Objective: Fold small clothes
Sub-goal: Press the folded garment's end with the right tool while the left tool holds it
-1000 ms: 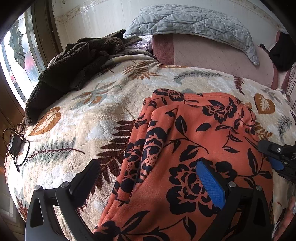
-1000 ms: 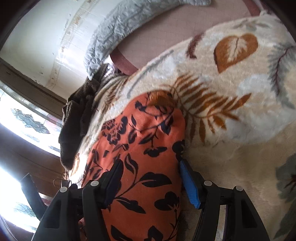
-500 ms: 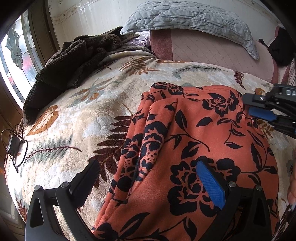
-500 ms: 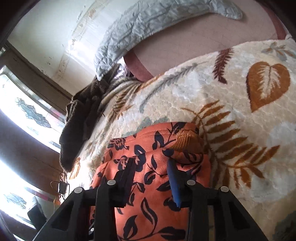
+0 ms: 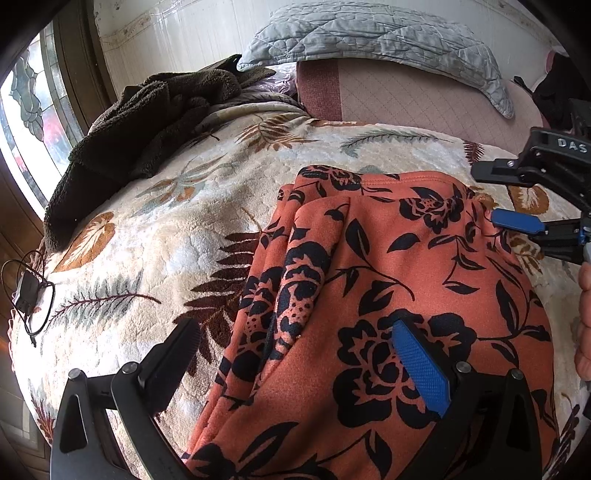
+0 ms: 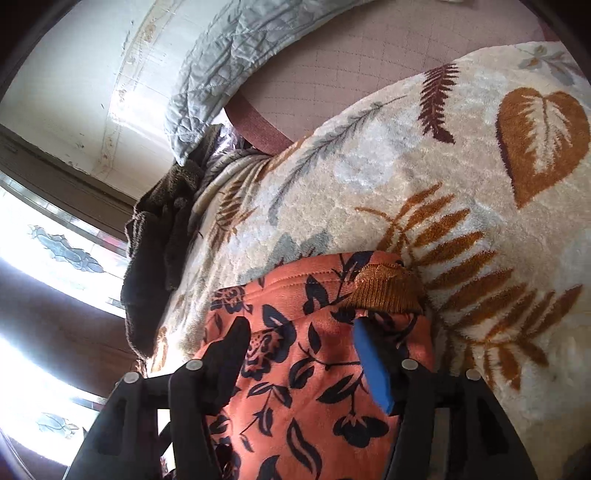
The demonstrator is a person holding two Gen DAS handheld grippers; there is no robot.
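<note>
Covering the whole bed, the blanket [image 5: 155, 236] is spread flat, and that soft leaf-printed surface is what the folding is being done on. Up at the head edge a pillow [image 5: 369, 33] is propped, and a brown throw [image 5: 147, 118] is heaped at the far left corner, pushed well clear of the work, it seems.

The garment [image 5: 388, 288] is laid on the right half of the blanket, running from the near edge up toward the head; orange with black flowers, it is already doubled lengthwise, with stacked pleats shown along its left side. In the right wrist view a ribbed cuff [image 6: 384, 288] is seen at its far right corner.

The left gripper [image 5: 295, 354] is held low over the near end, jaws wide, one finger out over bare blanket and the blue pad over the cloth; nothing is pinched. Probably the near end is being steadied or lined up for a fold.

The right gripper [image 6: 299, 343] is poised at the far right corner, just short of the cuff. Its jaws are opening, cloth lies under them, and no pinch is seen. A fresh bite on that corner is likely being sought.

A charger [image 5: 26, 291] is left at the left edge, untouched.
</note>
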